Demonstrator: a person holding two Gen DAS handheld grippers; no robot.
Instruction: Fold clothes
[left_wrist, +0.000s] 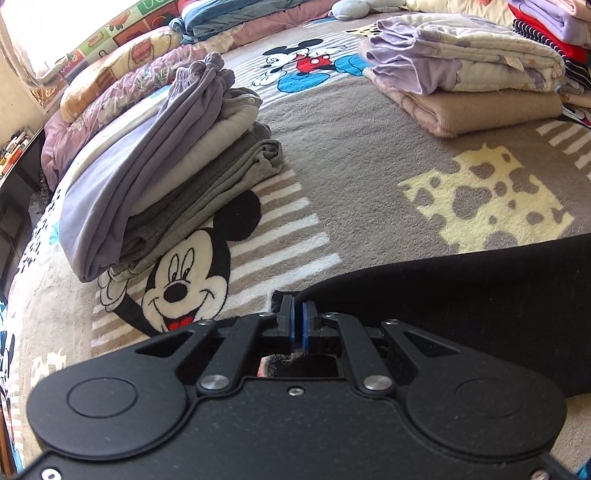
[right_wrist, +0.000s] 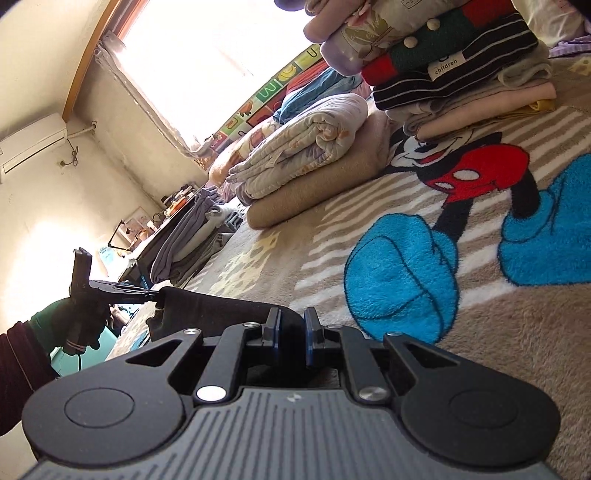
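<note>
Left gripper (left_wrist: 297, 320): low over the blanket (left_wrist: 369, 177), jaws pinched on the black garment (left_wrist: 461, 295) corner.
Right gripper (right_wrist: 292, 334): tilted, jaws slightly parted, apparently empty (garment behind them).
Right view only: gloved hand (right_wrist: 79, 325) on the left gripper's handle.

Black garment (left_wrist: 461, 306), plain dark fabric, lying flat on patterned blanket at near edge, one corner pinched & slightly raised at left end, rest spread to right, approx. horizontal, no print visible
</note>
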